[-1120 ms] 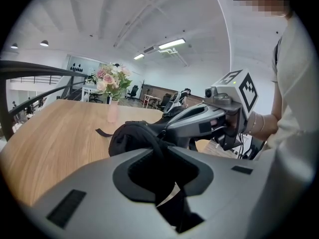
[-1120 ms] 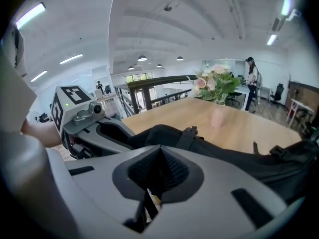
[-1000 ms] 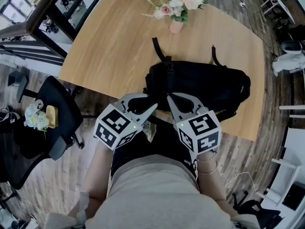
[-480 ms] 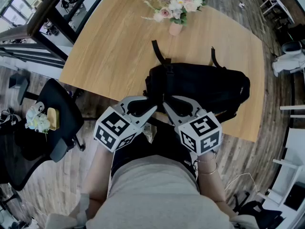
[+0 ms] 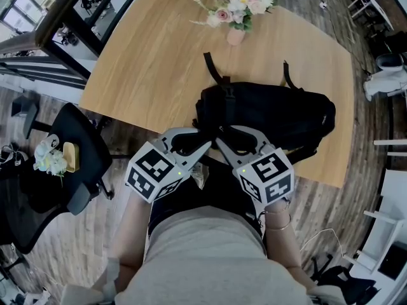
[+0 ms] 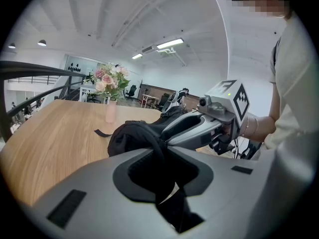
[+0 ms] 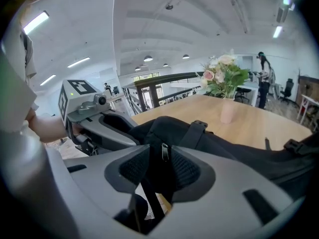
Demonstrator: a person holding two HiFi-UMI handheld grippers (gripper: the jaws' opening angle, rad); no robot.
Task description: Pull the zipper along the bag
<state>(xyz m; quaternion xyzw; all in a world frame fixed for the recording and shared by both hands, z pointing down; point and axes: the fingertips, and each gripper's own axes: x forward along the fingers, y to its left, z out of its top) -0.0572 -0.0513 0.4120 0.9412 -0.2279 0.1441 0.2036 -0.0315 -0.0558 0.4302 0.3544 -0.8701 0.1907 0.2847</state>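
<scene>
**Operator:** Report the left side first.

**Inspector:** The left gripper [image 6: 162, 152] has its jaws closed on a fold of black fabric at the near left end of the bag [image 5: 273, 113]. The fabric fills the space between the pads and runs out past the tips.

**Operator:** And next to it?

**Inspector:** The right gripper [image 7: 158, 148] sits just beside the left one, and their tips almost meet over the same end of the bag. Its jaws have just been opening and now stand apart. The zipper pull [image 7: 163, 152] hangs upright in the gap between the textured pads. Neither pad presses on it, and there is dark bag fabric directly behind it.

**Operator:** Where is the bag?

**Inspector:** It lies on its side along the near edge of the wooden table [image 5: 152, 56]. Its body stretches to the right, away from both grippers. Two straps [image 5: 213, 65] trail from it toward the far side of the table. A vase of flowers [image 5: 236, 8] stands beyond them, well apart from the bag.
</scene>
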